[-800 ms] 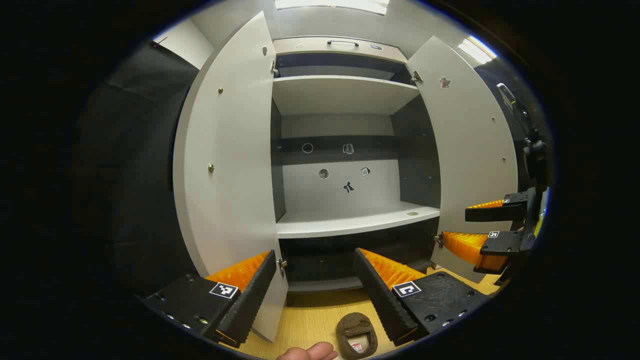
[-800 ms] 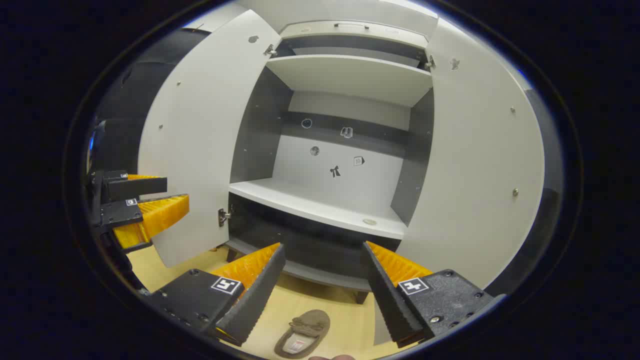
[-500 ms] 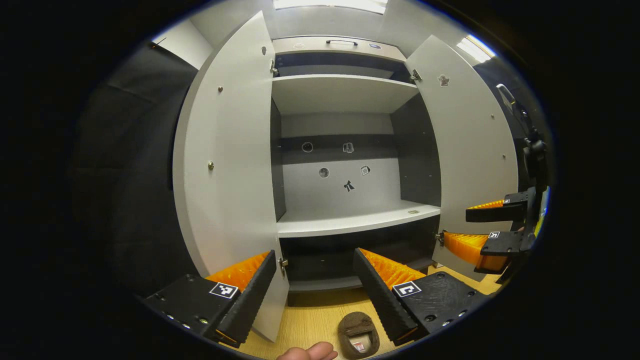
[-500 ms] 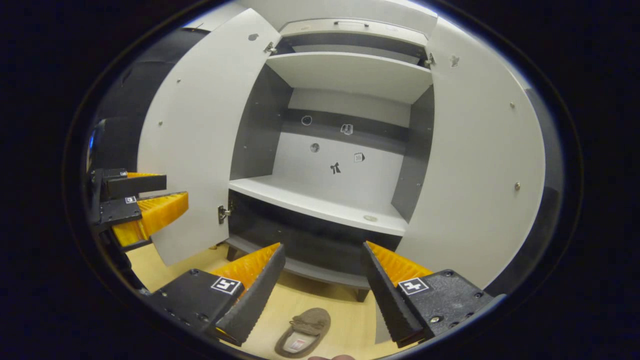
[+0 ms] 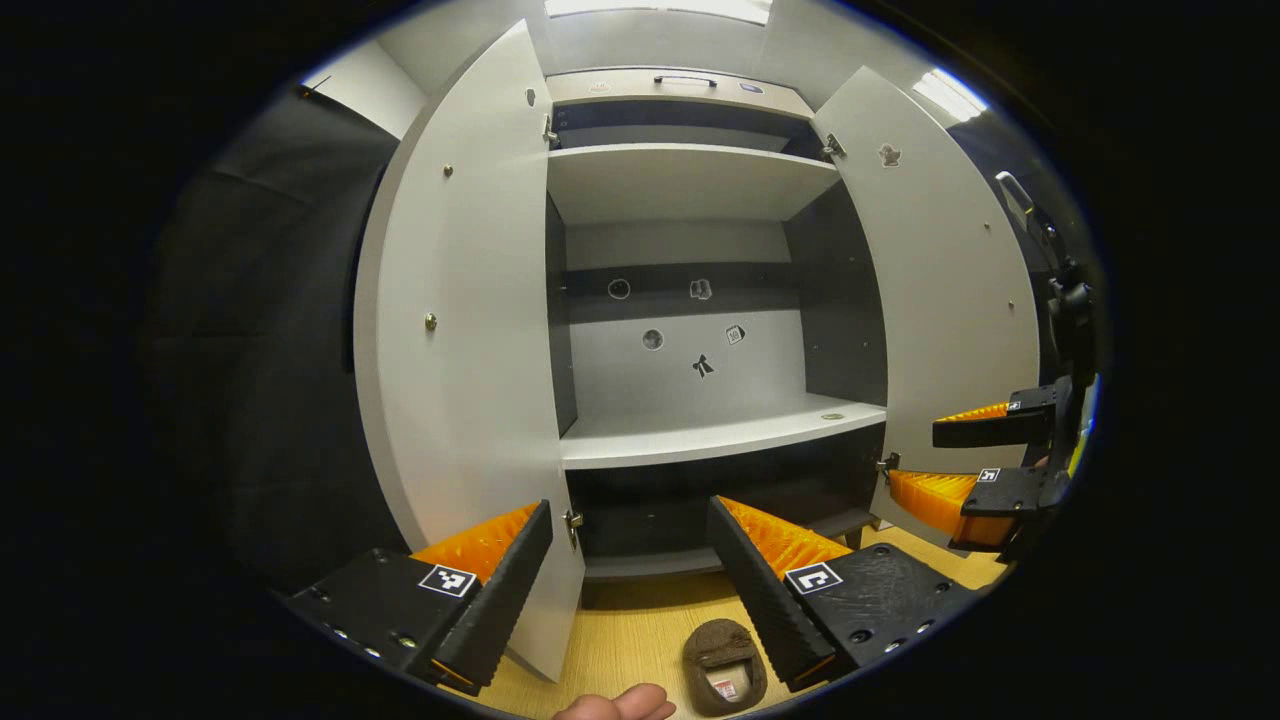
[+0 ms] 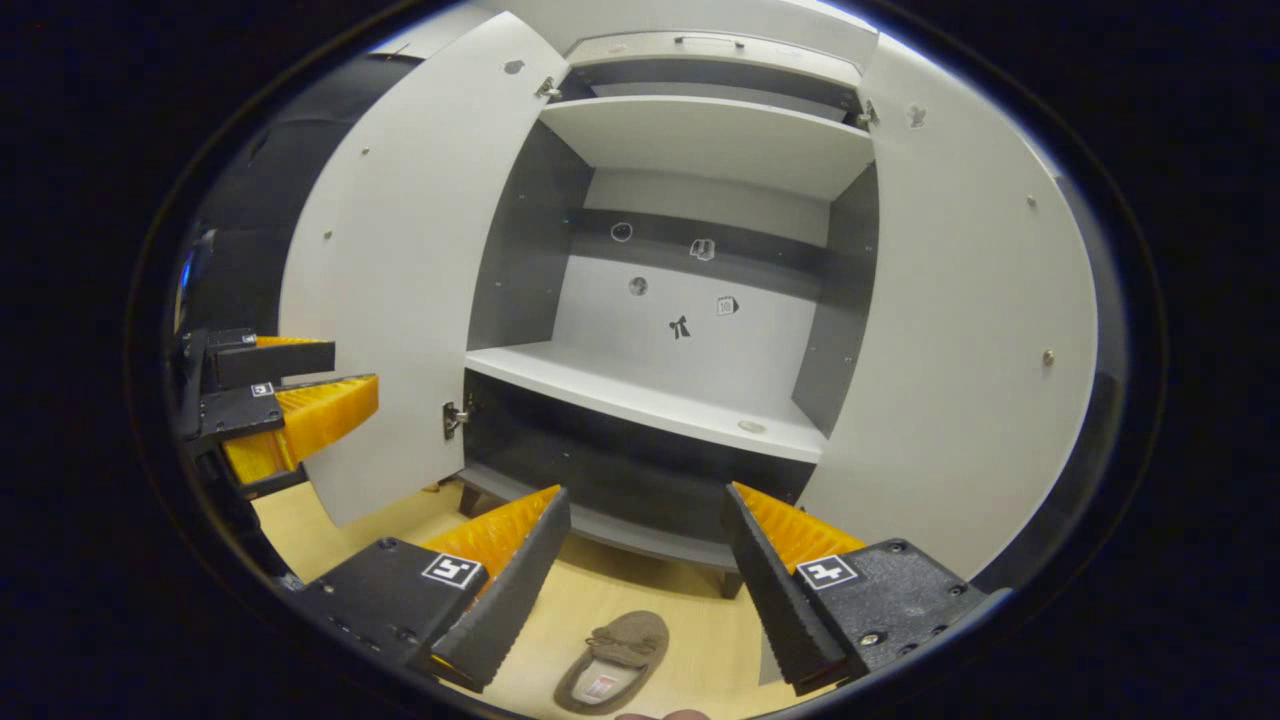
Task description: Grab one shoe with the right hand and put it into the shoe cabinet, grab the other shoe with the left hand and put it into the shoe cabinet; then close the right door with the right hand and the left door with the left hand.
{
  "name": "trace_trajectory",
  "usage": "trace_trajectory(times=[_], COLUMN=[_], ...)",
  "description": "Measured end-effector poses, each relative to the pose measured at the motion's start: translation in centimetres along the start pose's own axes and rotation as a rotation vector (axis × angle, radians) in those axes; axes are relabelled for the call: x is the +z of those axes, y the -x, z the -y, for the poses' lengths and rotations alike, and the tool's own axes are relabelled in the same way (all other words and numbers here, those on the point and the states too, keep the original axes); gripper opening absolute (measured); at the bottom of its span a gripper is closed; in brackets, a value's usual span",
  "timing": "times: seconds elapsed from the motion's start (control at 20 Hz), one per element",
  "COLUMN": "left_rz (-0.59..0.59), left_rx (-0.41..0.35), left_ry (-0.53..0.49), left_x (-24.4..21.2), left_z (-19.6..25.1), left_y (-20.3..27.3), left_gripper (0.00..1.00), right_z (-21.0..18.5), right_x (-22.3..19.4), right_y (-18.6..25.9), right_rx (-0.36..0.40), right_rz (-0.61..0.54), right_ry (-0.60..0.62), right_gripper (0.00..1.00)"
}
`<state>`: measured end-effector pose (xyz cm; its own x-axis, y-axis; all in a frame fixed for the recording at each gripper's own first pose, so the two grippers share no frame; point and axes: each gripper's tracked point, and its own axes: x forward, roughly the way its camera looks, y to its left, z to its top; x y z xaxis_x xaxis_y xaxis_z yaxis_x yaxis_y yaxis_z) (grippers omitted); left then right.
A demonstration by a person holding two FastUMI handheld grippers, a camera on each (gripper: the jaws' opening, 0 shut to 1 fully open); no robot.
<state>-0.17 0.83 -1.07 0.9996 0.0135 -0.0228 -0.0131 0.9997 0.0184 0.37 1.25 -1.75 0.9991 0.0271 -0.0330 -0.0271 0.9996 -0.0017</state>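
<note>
Shoe (image 6: 610,662) lies on the floor at 6 o'clock in the right gripper view, just before the open shoe cabinet (image 6: 640,395). Right gripper (image 6: 645,570) fingers apart, empty. Left gripper (image 5: 630,575) likewise apart. Advice: descend, straddle the shoe's sides, then clamp firmly.

A pale wooden floor (image 5: 640,640) runs along the bottom of the left gripper view and shows again in the right gripper view (image 6: 700,640). A creased black cloth wall (image 5: 270,350) hangs at the left, with a strip of white wall (image 5: 365,85) above it. One ceiling light (image 5: 660,8) glows at the top edge and a second light (image 5: 950,95) at the upper right. A bow-shaped sticker (image 5: 703,366) sits just below and right of a round sticker (image 5: 652,339).
</note>
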Motion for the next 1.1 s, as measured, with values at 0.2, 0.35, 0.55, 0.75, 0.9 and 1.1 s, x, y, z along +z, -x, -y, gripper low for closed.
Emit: trace_trajectory(times=[0.2, 0.35, 0.55, 0.75, 0.9, 1.1], left_rz=[-0.021, -0.048, -0.080, -0.114, -0.120, -0.135], left_rx=[0.010, 0.016, 0.031, 0.043, 0.050, 0.056], left_ry=[-0.017, -0.033, -0.066, -0.076, -0.080, -0.071], left_x=[-0.6, -1.4, -2.3, -3.2, -3.4, -3.8], left_z=[-0.4, -0.6, -1.0, -1.1, -1.2, -1.3], left_y=[0.2, 0.4, 0.7, 0.7, 0.8, 0.7], left_gripper=[0.96, 0.96, 0.96, 0.96, 0.96, 0.96], right_z=[-0.6, -1.0, -1.7, -2.2, -3.1, -4.6], right_x=[-1.3, -3.1, -6.4, -11.0, -15.8, -21.8], right_y=[-0.5, -1.1, -2.0, -2.7, -2.6, -1.3], right_rx=[0.021, 0.040, 0.076, 0.106, 0.152, 0.230], right_rz=[-0.018, -0.051, -0.108, -0.193, -0.307, -0.453], right_ry=[0.006, 0.006, 0.011, 0.029, 0.023, 0.035], right_gripper=[0.99, 0.99, 0.99, 0.99, 0.99, 1.00])
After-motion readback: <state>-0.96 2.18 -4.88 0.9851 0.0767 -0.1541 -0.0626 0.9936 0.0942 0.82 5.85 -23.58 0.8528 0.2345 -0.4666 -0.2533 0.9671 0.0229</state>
